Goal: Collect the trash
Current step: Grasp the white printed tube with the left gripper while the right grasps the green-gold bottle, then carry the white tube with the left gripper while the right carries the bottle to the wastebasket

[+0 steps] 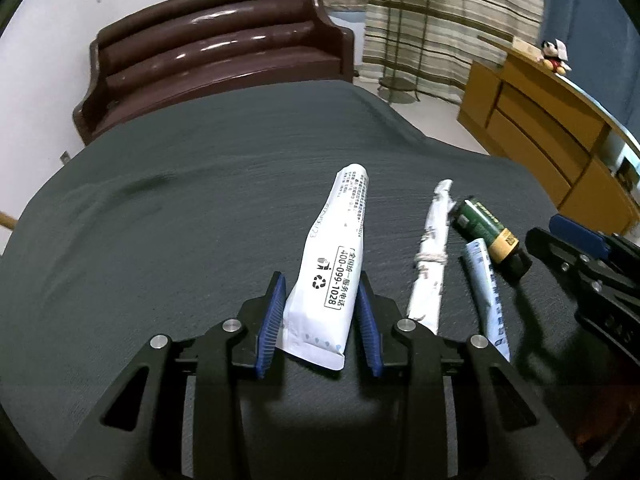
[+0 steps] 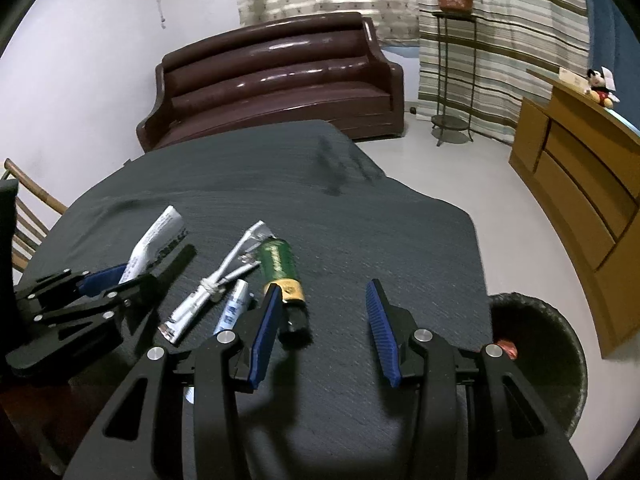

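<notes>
A white squeeze tube [image 1: 332, 264] with black print lies lengthwise between the blue pads of my left gripper [image 1: 321, 284], which is shut on its crimped end. From the right wrist view, the same tube [image 2: 156, 240] sticks out of the left gripper [image 2: 116, 280]. To its right on the cloth lie a rolled white paper tied with string [image 1: 432, 256], a small light-blue tube [image 1: 486, 292] and a green bottle with a gold band and black cap [image 1: 484, 228]. My right gripper [image 2: 324, 288] stands open over bare cloth. The green bottle [image 2: 278, 264] is just beyond its left finger.
A dark grey cloth covers the table [image 1: 160, 220]. A black lined bin [image 2: 560, 344] with something red inside stands on the floor off the table's right edge. A brown sofa [image 2: 272, 80] is behind, a wooden cabinet [image 2: 580, 184] to the right, and a chair [image 2: 28, 208] to the left.
</notes>
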Available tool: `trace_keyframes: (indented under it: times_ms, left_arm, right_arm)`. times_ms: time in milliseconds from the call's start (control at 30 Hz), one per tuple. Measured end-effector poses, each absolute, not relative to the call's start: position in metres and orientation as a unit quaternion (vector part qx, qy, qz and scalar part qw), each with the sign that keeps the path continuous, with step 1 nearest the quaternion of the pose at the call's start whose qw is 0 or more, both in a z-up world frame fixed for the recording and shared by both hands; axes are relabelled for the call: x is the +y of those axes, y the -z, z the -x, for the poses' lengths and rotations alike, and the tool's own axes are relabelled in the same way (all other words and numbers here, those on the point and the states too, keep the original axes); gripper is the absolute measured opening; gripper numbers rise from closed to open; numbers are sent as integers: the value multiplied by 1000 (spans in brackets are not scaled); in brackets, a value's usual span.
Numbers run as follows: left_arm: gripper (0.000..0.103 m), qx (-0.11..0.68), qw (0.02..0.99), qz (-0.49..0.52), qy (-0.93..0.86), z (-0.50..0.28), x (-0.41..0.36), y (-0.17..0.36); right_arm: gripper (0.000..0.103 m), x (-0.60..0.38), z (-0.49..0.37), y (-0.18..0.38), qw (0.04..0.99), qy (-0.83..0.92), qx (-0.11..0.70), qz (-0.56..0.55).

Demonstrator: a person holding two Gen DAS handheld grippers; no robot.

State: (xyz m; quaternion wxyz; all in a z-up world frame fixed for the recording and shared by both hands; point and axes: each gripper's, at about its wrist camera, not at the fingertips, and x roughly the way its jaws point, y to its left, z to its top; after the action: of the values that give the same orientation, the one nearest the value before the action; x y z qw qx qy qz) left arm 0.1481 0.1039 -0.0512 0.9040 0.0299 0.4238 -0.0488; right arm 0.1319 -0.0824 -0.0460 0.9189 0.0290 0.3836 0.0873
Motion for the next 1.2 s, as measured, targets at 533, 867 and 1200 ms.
trace_keyframes:
  times_ms: [533,867,1200]
  left_arm:
    - [34,425,905,2,29,-138,136,53]
    - [34,428,903,10,29,-134,140,56]
    - [34,419,907,14,28,-125,131,52]
  right_arm:
    - [33,-58,-160,54,900,-111,421,-8]
    - [25,-52,-159,58,890,-121,439,-6]
    - [25,-65,-134,49,903,-105,417,-16]
